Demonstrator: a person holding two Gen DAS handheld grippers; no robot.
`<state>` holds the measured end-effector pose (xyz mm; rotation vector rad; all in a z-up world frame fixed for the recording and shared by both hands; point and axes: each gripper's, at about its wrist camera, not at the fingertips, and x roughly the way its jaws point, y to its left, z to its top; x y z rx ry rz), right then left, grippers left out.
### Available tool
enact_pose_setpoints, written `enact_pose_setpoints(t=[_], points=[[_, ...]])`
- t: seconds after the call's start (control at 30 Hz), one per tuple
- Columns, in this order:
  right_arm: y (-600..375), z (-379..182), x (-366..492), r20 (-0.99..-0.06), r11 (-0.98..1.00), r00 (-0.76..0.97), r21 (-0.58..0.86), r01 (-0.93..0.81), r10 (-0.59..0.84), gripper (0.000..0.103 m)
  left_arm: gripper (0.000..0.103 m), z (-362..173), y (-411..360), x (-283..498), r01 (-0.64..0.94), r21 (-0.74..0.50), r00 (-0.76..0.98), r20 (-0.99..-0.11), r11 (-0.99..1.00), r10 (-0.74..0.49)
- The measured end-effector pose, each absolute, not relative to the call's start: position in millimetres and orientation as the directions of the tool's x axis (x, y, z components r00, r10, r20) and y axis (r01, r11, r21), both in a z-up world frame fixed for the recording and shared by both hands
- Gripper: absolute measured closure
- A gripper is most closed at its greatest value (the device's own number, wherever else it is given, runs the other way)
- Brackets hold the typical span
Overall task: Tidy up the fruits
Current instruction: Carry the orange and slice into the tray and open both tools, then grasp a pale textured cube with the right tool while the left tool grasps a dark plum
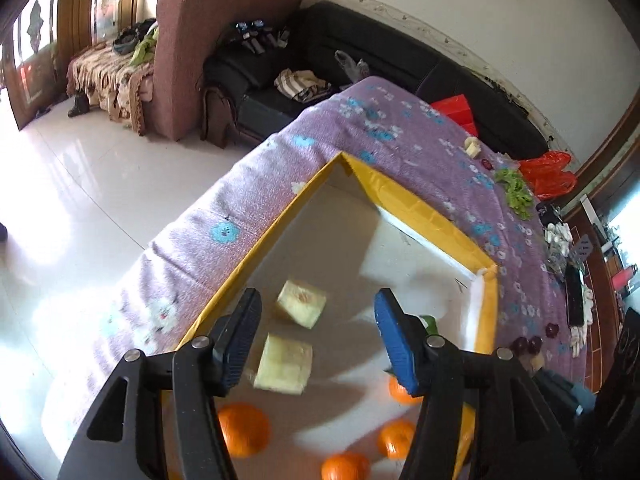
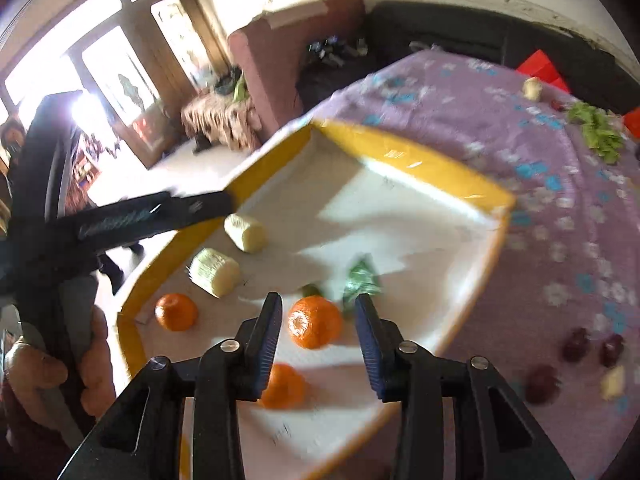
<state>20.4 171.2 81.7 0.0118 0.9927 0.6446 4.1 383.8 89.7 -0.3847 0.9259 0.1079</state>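
Note:
A yellow-rimmed white tray (image 1: pixel 404 196) (image 2: pixel 420 160) lies on the purple flowered cloth. It holds two pale melon chunks (image 1: pixel 302 304) (image 2: pixel 245 233), (image 1: pixel 285 364) (image 2: pixel 214 267), several oranges (image 1: pixel 244 428) (image 2: pixel 316 322) and a green leaf (image 2: pixel 362 280). My left gripper (image 1: pixel 316 340) is open and empty above the melon chunks. My right gripper (image 2: pixel 318 338) is open, its fingers either side of an orange, above it. The left gripper (image 2: pixel 160 212) shows in the right wrist view over the tray's left rim.
Outside the tray on the cloth lie dark plums (image 2: pixel 576 346) (image 1: pixel 527 345), a melon piece (image 2: pixel 614 382), lettuce (image 1: pixel 516 192) (image 2: pixel 600 132), another pale chunk (image 1: pixel 473 147) (image 2: pixel 533 88) and a red box (image 1: pixel 456 110). Sofas (image 1: pixel 360 60) stand behind.

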Motion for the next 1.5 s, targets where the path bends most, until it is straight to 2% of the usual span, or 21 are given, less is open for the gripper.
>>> enact_pose_setpoints(t=[0.03,0.13,0.27,0.4,0.43,0.47,0.53,0.57,0.7,0.83,1.0,1.17,1.2,1.3,1.4,1.5], points=[[153.2,87.9,16.3,-0.762,0.821,0.397,0.298,-0.487,0.512,0.053,0.041,98.7,377.8,-7.3,-0.24,-0.261,0.612,-0.788,0.935,-0.063],[98.2,95.8,4.7,-0.746,0.857,0.465,0.277,-0.435,0.477,0.051,0.025,123.6,352.8,-46.9,-0.153,-0.251,0.675,-0.733,0.956,-0.084],[28.7,83.3,2.1,-0.766,0.914,0.51,0.262,-0.309,0.392,0.051,0.023,134.1,310.0,-85.5,-0.034,-0.259,0.722,-0.674,0.965,-0.155],[-18.0,66.2,3.9,-0.772,0.932,0.523,0.3,-0.201,0.361,0.051,0.023,121.4,268.2,-97.6,0.047,-0.279,0.718,-0.658,0.959,-0.227],[-24.1,62.6,4.5,-0.772,0.932,0.522,0.309,-0.191,0.363,0.051,0.029,116.3,258.3,-95.9,0.072,-0.291,0.707,-0.66,0.954,-0.255],[-29.4,61.3,4.9,-0.769,0.934,0.531,0.308,-0.182,0.357,0.051,0.044,110.9,248.4,-93.5,0.087,-0.293,0.689,-0.673,0.952,-0.27],[-37.5,64.1,6.2,-0.753,0.95,0.582,0.272,-0.151,0.308,0.051,0.063,102.0,231.9,-88.4,0.105,-0.275,0.649,-0.709,0.956,-0.275],[-43.6,64.7,8.8,-0.747,0.955,0.597,0.265,-0.135,0.292,0.051,0.064,98.5,223.5,-85.0,0.118,-0.268,0.631,-0.723,0.956,-0.281],[-71.9,54.1,26.8,-0.747,0.948,0.598,0.311,-0.073,0.291,0.051,0.064,92.5,200.3,-69.9,0.133,-0.239,0.606,-0.748,0.962,-0.27],[-77.0,36.7,32.2,-0.762,0.947,0.578,0.315,-0.06,0.291,0.051,0.051,78.6,174.1,-34.2,0.146,-0.239,0.553,-0.784,0.96,-0.28],[-70.4,21.8,37.3,-0.779,0.957,0.563,0.277,-0.084,0.275,0.052,0.051,46.4,148.4,6.9,0.146,-0.252,0.476,-0.83,0.957,-0.291],[-64.1,18.2,39.3,-0.779,0.971,0.581,0.208,-0.117,0.236,0.052,0.052,24.2,121.1,29.6,0.18,-0.162,0.465,-0.855,0.97,-0.229],[-60.8,17.5,39.3,-0.781,0.975,0.583,0.186,-0.123,0.223,0.054,0.051,22.3,116.6,30.9,0.196,-0.147,0.472,-0.853,0.97,-0.224],[-53.1,16.4,36.7,-0.787,0.977,0.58,0.15,-0.151,0.211,0.069,0.052,19.7,107.2,32.4,0.23,-0.106,0.489,-0.847,0.968,-0.208],[-50.0,16.8,34.2,-0.793,0.982,0.582,0.113,-0.15,0.18,0.073,0.052,13.4,98.2,33.9,0.264,-0.085,0.476,-0.855,0.961,-0.206],[-56.2,17.4,33.8,-0.791,0.982,0.583,0.131,-0.134,0.185,0.073,0.053,12.5,89.8,31.8,0.288,-0.013,0.5,-0.85,0.957,-0.163]])
